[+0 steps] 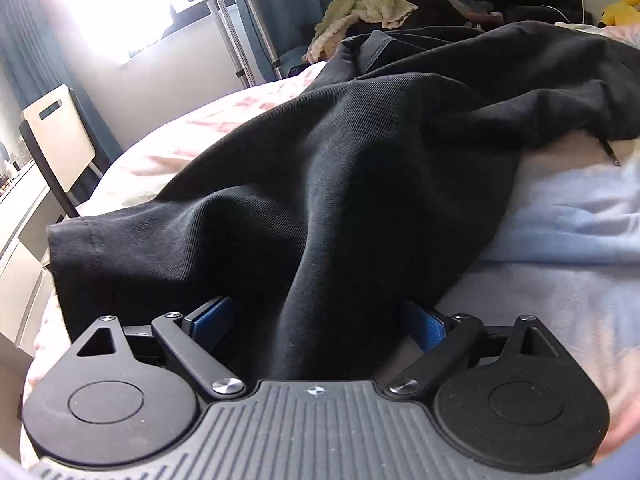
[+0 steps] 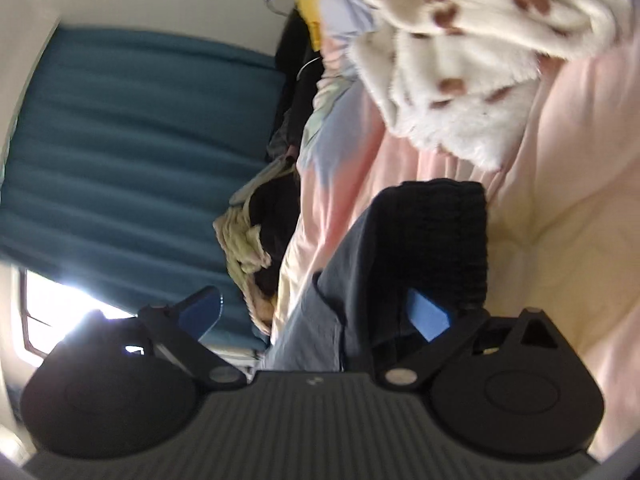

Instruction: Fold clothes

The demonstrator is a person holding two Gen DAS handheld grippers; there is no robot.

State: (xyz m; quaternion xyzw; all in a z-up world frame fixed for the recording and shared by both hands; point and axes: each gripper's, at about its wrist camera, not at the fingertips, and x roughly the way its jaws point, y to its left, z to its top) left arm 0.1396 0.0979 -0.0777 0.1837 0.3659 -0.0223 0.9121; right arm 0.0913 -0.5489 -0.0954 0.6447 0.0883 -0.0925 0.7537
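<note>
We see a black garment lying crumpled across the bed, one leg or sleeve of it running down toward the left gripper. A thick ridge of the cloth passes between the blue pads of that gripper, which stand wide apart; whether they press on the cloth we cannot tell, since the fold fills only the middle of the gap. The left gripper points down at the bed at a slant.

In the right wrist view the picture is rolled on its side and blurred. The right gripper has its jaws spread wide, released, and the garment, with a ribbed black cuff or hem at its far end, hangs or lies between them, close against the right-hand pad and well apart from the other.

The bed is covered in pale pink and light blue bedding. Beyond the garment a cream knitted piece sits on a dark heap, and a fluffy white blanket with brown spots lies near the right gripper's end. Teal curtains hang beside a bright window. A white chair back stands by the bed, a metal stand is near the window, and a yellow soft toy sits in the far corner.

We can read no writing anywhere.
</note>
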